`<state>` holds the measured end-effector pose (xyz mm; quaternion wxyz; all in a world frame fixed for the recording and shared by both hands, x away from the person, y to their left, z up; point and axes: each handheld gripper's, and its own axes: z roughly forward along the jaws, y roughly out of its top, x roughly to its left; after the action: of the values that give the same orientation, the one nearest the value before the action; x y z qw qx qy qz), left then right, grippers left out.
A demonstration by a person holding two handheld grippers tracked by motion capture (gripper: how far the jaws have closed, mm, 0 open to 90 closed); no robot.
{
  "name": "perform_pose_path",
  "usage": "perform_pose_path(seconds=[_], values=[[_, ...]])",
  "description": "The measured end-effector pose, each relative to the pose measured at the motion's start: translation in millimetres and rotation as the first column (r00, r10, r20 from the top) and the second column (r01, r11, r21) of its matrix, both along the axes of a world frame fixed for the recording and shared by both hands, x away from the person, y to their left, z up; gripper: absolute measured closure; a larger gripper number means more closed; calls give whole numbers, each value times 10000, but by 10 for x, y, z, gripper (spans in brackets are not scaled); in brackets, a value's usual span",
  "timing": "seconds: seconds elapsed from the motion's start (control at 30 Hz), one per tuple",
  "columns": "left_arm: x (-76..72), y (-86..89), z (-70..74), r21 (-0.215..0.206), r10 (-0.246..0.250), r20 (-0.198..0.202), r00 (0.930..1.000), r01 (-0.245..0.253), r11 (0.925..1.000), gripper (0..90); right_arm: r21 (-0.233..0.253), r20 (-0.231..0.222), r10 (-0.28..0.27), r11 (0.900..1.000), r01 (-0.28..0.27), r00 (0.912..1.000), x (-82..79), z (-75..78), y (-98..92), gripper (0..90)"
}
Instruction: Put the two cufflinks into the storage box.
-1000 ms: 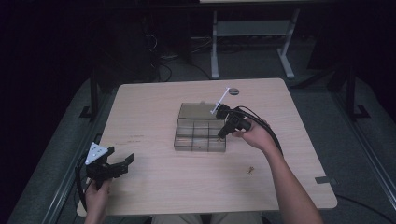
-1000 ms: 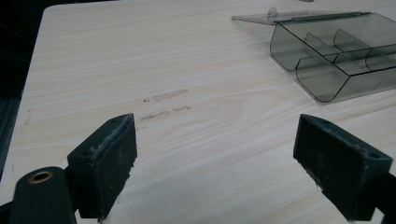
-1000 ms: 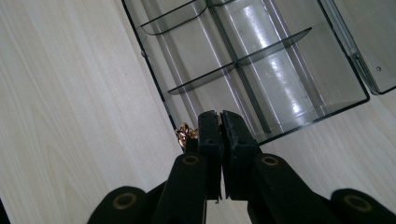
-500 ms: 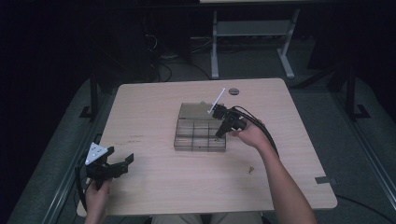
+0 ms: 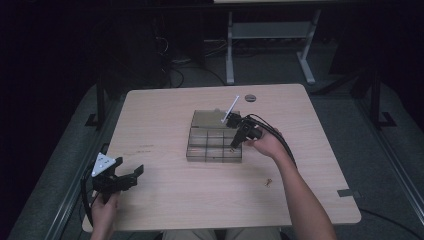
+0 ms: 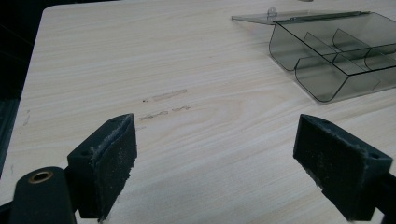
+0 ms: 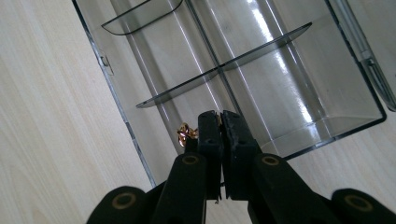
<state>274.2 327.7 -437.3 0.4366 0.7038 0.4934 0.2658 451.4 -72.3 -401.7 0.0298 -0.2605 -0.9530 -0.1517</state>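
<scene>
Gold-coloured, the small ring-like trinket (image 7: 183, 133) sits pinched at the tips of the right gripper (image 7: 220, 122), whose jaws are closed on it, over the smoky plastic organizer box (image 7: 289, 88) mid-table; lower it well inside one compartment before opening. Left gripper (image 6: 215, 163) gapes wide, holding nothing, near the table's front-left corner.

Tiny gold charm (image 7: 183, 133) is pinched up over the smoky clear organizer box (image 7: 261, 70), lid flipped open; another gold bit (image 5: 269, 182) lies on the table.
</scene>
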Motion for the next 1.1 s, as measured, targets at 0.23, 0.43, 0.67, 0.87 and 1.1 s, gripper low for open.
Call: perform_pose_path(seconds=[0.23,0.43,0.67,0.87,1.1], values=[[-2,8,3,27,20,-21,10000,-20,10000,132,-157,-96,133,9998,-134,9999,13,-82,60,865],[-2,10,4,40,17,-21,10000,-17,10000,132,-300,-241,249,9992,-256,9994,17,-147,116,864],[-3,11,6,37,17,-23,10000,-17,10000,133,-383,-356,305,9988,-318,9989,15,-195,136,862],[-3,7,4,27,24,-15,10000,-24,10000,132,-390,-386,349,9986,-364,9986,3,-216,139,862],[0,0,0,-18,24,-2,10000,-24,10000,132,-137,-244,298,9995,-301,9993,-20,-140,97,845]])
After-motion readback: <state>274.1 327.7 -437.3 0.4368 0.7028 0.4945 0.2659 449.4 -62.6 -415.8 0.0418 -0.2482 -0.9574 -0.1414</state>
